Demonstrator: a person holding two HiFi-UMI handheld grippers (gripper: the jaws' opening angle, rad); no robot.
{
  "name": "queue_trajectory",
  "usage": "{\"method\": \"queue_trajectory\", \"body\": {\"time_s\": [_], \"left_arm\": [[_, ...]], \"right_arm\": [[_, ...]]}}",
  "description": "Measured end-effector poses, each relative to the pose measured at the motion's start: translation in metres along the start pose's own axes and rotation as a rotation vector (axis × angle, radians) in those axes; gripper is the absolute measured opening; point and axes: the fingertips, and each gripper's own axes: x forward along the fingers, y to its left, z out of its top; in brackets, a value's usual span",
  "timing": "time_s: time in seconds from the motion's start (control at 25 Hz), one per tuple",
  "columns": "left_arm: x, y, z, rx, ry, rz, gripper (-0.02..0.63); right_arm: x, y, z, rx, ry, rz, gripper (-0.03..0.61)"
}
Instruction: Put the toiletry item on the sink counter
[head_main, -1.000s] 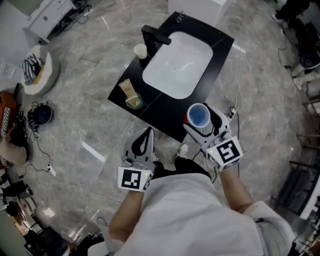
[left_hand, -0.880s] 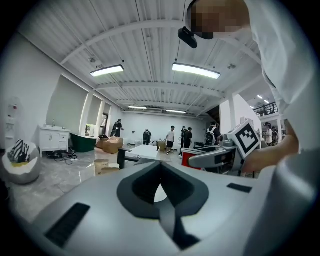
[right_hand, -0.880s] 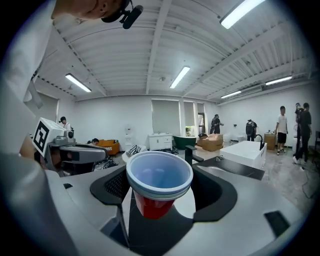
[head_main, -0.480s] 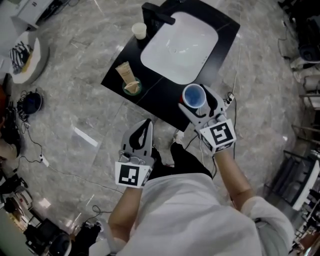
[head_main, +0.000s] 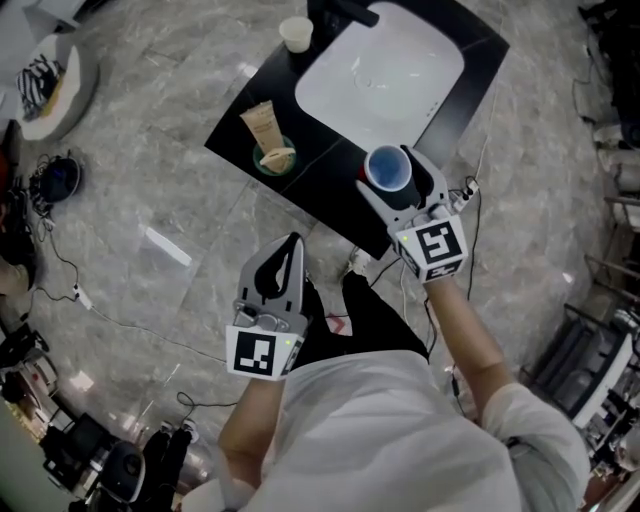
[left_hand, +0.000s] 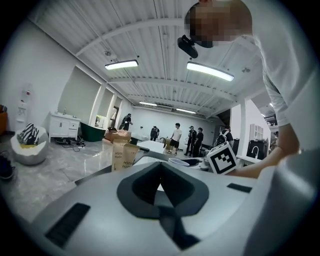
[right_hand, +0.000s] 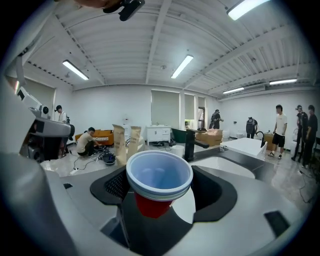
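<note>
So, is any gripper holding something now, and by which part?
The right gripper holds the cup by its red body, below the rim. The left gripper is shut and empty.

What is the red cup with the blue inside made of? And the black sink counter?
The red cup with the blue inside looks like thin plastic: smooth, slightly shiny, rolled rim. The black sink counter looks flat and smooth, maybe stone or laminate; I can't tell which.
</note>
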Motion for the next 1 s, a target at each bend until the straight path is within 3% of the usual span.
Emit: {"method": "queue_trajectory", "body": {"time_s": [0.4,1.0], "left_arm": [[0.0,0.006,-0.024,-0.023,0.042,0.011,0.002],[0.0,0.026,-0.043,-0.063,0.056,0.057,0.002]], "right_arm": [[0.03,0.001,-0.039,-0.023,0.051,-0.001,0.383],[0.053,-0.003,-0.059,-0.034,0.078,-0.037,0.383]]}}
